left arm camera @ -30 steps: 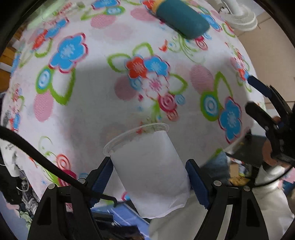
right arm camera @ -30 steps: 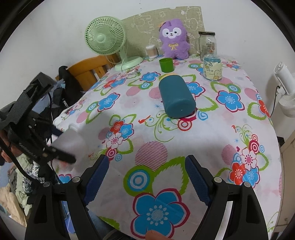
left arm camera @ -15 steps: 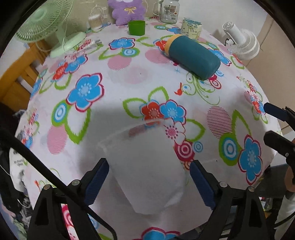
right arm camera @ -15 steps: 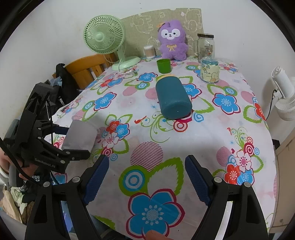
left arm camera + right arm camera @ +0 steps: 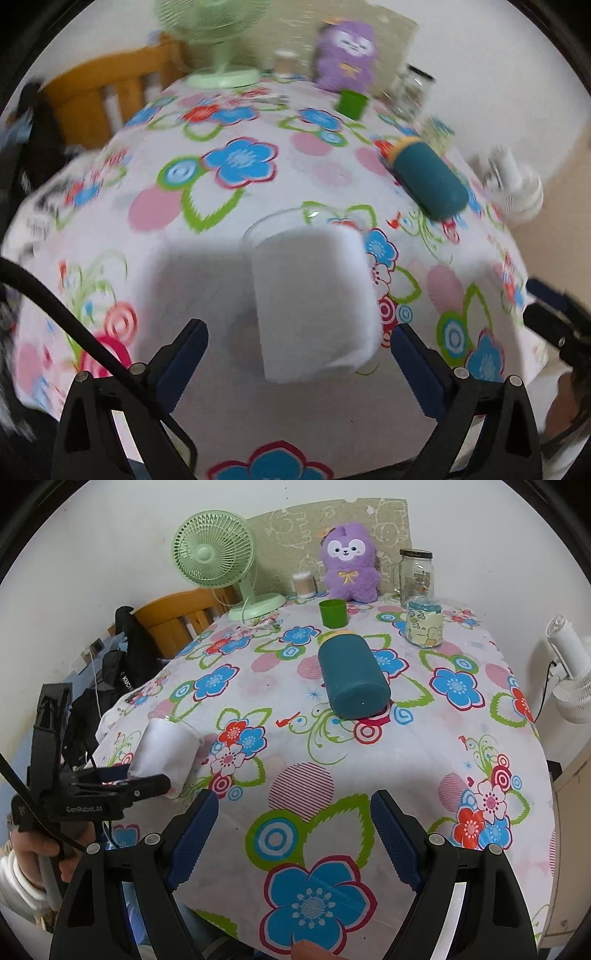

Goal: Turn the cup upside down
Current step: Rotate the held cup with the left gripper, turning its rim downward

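A frosted white plastic cup [image 5: 314, 299] lies on its side on the flowered tablecloth [image 5: 229, 221], mouth pointing away from me. It also shows in the right wrist view [image 5: 166, 749] near the table's left edge. My left gripper [image 5: 299, 354] is open, its blue fingers [image 5: 184, 354] wide on either side of the cup's base and apart from it. From the right wrist view the left gripper [image 5: 110, 794] sits just behind the cup. My right gripper [image 5: 291, 834] is open and empty over the table's near edge.
A teal bottle [image 5: 351, 679] lies on its side mid-table. A small green cup [image 5: 333, 613], a printed glass jar [image 5: 424, 626], a tall jar [image 5: 415, 572], a purple plush toy [image 5: 349, 566] and a green fan [image 5: 218, 561] stand at the back. A wooden chair [image 5: 177, 624] is at left.
The left gripper has opened wider and let go of the cup, which now lies on the cloth. The left view has tilted up toward the back of the table. The right gripper has held still.
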`<state>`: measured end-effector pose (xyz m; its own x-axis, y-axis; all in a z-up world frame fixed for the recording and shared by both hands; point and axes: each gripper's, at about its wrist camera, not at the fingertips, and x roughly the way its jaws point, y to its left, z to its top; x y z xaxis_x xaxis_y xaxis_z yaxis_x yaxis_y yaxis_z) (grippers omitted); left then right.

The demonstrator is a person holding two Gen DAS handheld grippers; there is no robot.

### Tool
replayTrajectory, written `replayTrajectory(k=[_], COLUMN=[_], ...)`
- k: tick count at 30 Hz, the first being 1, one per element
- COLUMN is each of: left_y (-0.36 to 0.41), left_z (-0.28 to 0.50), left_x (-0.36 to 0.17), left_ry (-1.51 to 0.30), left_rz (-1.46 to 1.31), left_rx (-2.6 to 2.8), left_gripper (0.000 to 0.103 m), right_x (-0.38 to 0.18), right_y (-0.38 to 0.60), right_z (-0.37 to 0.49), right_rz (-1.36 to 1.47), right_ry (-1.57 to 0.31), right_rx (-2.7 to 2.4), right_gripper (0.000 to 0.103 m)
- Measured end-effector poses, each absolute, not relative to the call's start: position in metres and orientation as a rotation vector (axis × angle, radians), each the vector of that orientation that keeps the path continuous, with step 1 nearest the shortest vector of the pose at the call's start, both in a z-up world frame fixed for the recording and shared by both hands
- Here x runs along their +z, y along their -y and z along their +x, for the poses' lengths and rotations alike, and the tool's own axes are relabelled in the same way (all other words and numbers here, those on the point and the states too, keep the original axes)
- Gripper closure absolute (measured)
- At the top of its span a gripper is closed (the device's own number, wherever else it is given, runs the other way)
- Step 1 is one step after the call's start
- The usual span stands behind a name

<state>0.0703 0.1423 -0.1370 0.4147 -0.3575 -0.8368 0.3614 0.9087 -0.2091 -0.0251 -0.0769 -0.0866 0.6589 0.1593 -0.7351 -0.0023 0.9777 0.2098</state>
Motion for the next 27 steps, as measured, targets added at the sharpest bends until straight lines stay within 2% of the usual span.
replayTrajectory(k=[7, 8, 12, 14, 21, 27], left_y=[-0.142, -0.141, -0.141, -0.142, -0.144, -0.138], left_z=[0.065, 0.064, 0.06, 0.061, 0.068, 0.081], left_x=[-0.143, -0.143, -0.144, -0.142, -0.123, -0.11], left_ry=[-1.036, -1.031, -1.017, -1.009, -1.042, -1.219], left_rz=[-0.044, -0.038, -0.02, -0.015, 0.046, 0.243], left_rx=[-0.435, -0.434, -0.428, -0.422, -0.463, -0.549], left_gripper=[0.005, 0.007, 0.032, 0.037, 0.038, 0.038], right_x=[-0.091, -0.091, -0.092, -0.091, -0.092, -0.095], right_y=[0.076, 0.076, 0.077, 0.077, 0.073, 0.071], right_z=[-0.022, -0.022, -0.021, -0.021, -0.02, -0.021], right_rz=[0.205, 0.205, 0.201, 0.198, 0.196, 0.193], right_ry=[-0.856, -0.857, -0.86, -0.858, -0.857, -0.862], right_rx=[0.096, 0.094, 0.09, 0.093, 0.117, 0.14], right_gripper=[0.017, 0.017, 0.017, 0.017, 0.017, 0.017])
